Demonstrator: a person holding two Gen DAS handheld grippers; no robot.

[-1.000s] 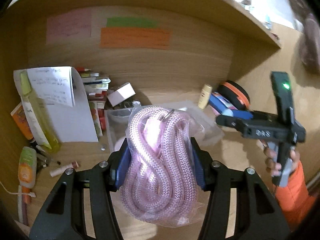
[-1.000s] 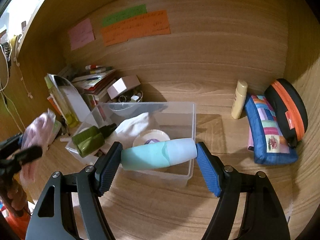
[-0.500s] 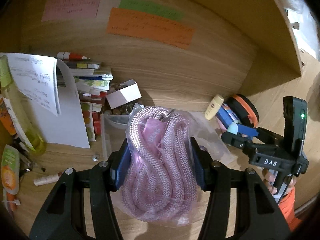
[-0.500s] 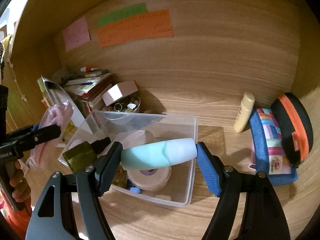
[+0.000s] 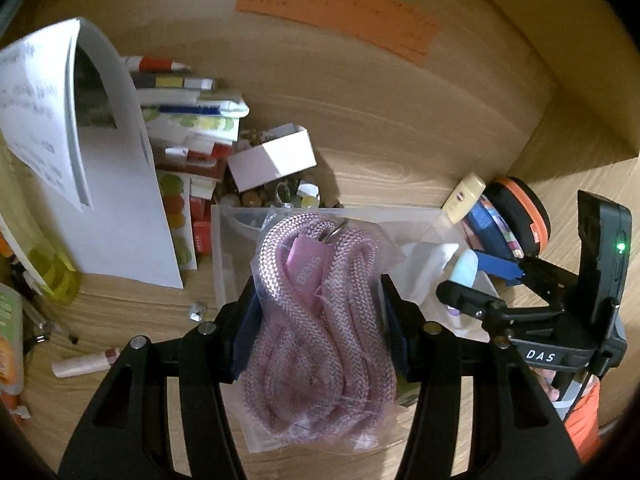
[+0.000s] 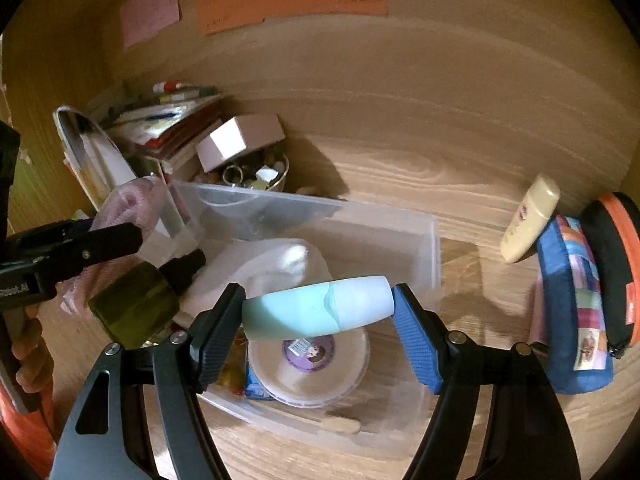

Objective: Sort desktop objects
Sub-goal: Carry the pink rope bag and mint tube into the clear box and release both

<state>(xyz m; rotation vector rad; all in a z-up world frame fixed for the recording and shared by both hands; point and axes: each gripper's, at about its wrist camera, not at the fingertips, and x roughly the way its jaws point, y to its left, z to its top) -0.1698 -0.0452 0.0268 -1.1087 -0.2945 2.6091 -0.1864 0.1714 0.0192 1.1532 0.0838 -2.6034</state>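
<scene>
Over clear plastic bin (image 6: 420, 240) on wooden desk (image 6: 460, 160), both my jaws now hang closer than second ago. Left gripper (image 5: 320, 320) pinching bagged pink braided rope (image 5: 320, 332); its tag's print not legible. Right gripper (image 6: 320, 312) pinching mint-green plastic bottle (image 6: 316, 310) crosswise above bin's tape roll (image 6: 308, 368). Right gripper body reads "DAS".

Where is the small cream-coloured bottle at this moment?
In the right wrist view the cream bottle stands tilted at the right, leaning on the blue patchwork pouch, right of the clear plastic bin.
</scene>
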